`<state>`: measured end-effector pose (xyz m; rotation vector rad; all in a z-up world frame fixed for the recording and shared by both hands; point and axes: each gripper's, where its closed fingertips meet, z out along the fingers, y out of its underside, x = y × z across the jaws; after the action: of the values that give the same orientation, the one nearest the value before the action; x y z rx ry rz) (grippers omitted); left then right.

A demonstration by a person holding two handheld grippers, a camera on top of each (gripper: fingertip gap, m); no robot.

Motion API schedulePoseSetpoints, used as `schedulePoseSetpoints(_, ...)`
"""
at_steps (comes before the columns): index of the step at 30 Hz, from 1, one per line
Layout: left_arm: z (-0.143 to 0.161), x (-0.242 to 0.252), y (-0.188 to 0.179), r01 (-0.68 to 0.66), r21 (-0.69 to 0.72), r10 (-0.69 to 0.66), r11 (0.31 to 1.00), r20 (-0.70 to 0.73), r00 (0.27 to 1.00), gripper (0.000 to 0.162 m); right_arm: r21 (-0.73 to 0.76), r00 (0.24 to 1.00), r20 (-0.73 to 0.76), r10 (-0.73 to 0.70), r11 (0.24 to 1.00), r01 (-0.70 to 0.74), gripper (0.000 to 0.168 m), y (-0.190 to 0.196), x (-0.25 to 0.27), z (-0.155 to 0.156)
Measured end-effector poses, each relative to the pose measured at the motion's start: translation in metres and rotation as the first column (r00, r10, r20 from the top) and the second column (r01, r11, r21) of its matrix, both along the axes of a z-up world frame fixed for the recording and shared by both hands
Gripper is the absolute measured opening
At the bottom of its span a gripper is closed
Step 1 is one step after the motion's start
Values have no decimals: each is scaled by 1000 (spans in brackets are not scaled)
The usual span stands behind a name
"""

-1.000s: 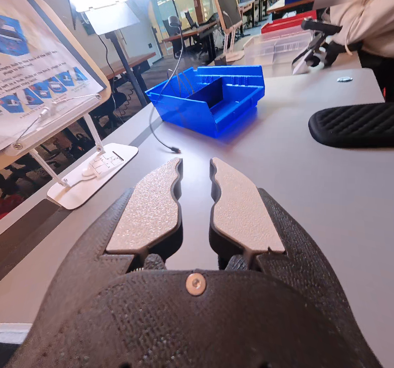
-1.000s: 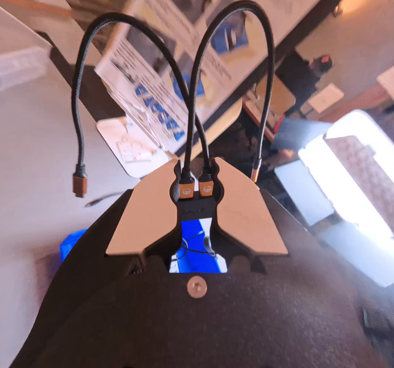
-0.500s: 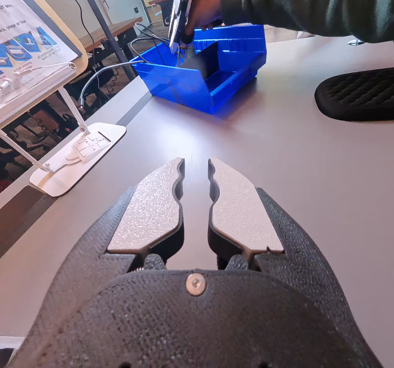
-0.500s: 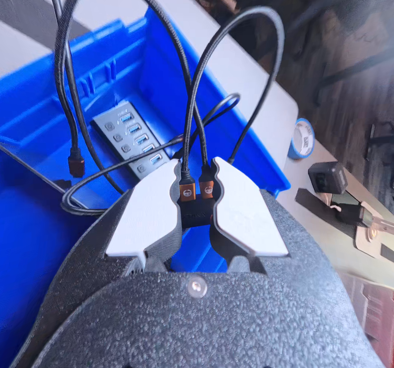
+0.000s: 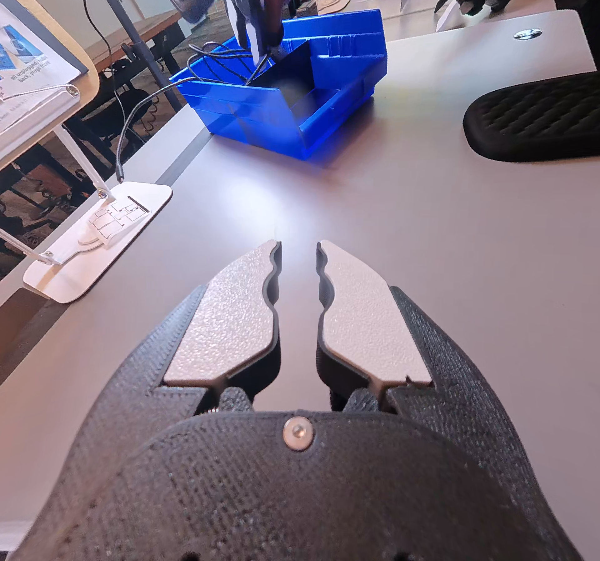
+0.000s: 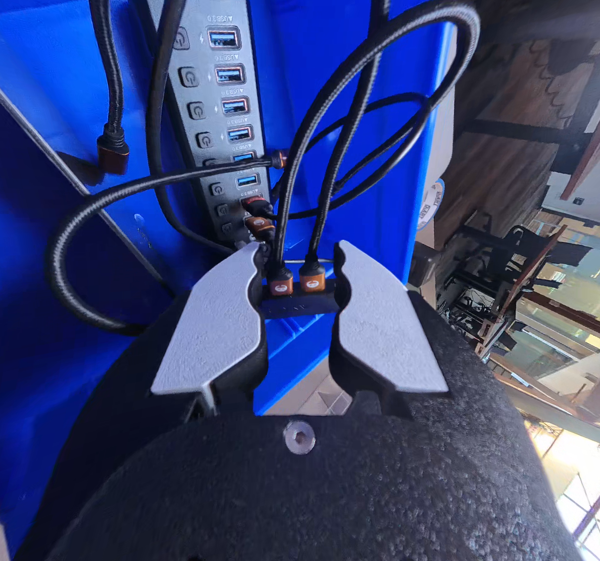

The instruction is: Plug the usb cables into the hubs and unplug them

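Right gripper (image 6: 298,280) has swung down into the blue bin (image 6: 406,123), jaws clamped on the small hub (image 6: 298,306) with two cables; long hub (image 6: 224,107) just ahead; left gripper (image 5: 298,253) idles, slightly parted, empty

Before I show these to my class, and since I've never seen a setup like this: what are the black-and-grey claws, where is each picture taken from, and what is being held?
Each claw is a hand-held gripper with a camera looking forward along its two fingers. There is no robot; a person holds one in each hand.

The left wrist view shows the left gripper hanging over a grey table, fingers slightly apart and holding nothing. Ahead sit a blue bin, a black pad and a white stand. The right gripper reaches down into the bin.

The right wrist view looks into that bin. The right gripper is clamped on a small dark hub with two orange-tipped cables plugged in. Beyond it lies a long grey hub with most ports free.
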<state>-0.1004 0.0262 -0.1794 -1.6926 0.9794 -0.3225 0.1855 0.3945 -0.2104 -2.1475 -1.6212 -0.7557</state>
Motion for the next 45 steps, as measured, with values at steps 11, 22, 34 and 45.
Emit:
schedulePoseSetpoints(11,-4,-1,2,4,-34,-4,999,22,1000,20,-69,830,-556,40,993,-94,50,-15,-127,80)
schedulePoseSetpoints(22,-13,-13,7,-7,-77,11,997,52,999,19,-33,945,-278,173,981,-189,4,23,-152,25)
schedulePoseSetpoints(34,-22,2,3,18,-93,-18,995,2,1000,18,387,914,386,123,878,-281,5,26,8,147)
schedulePoseSetpoints(45,-33,7,4,7,-112,-12,994,-47,999,16,517,784,610,-116,808,-282,4,58,14,101)
